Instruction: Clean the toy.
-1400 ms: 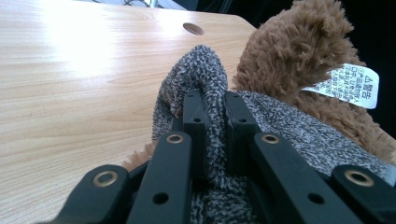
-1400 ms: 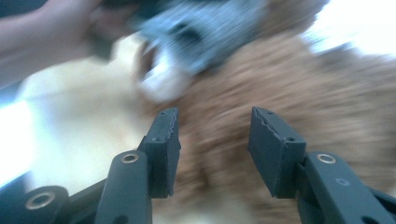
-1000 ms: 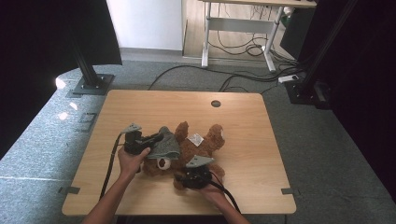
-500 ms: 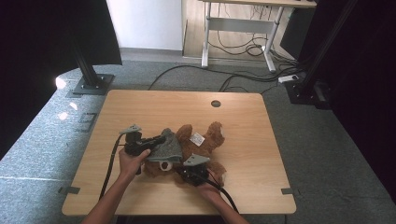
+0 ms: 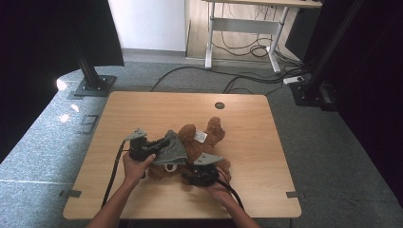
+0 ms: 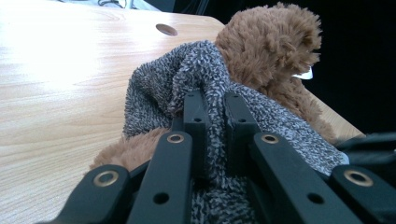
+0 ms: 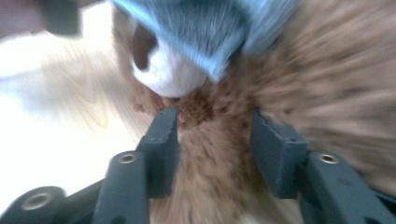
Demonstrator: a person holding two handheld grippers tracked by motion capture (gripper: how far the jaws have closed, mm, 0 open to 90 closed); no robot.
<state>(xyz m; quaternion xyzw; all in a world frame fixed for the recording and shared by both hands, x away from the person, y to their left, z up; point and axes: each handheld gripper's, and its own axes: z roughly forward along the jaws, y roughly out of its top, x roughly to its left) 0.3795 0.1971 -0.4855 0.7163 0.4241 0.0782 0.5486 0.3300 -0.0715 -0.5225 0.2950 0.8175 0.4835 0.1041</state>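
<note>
Left tool (image 6: 212, 109) pinches the grey garment (image 6: 205, 74) on the teddy bear (image 5: 209, 142); right tool (image 7: 212, 140), jaws just opening astride brown fur, must regrip to steady it.

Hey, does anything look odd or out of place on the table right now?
The teddy bear lies sprawled flat, its grey knit hat bunched and askew over its face, pinched by the left gripper.
</note>
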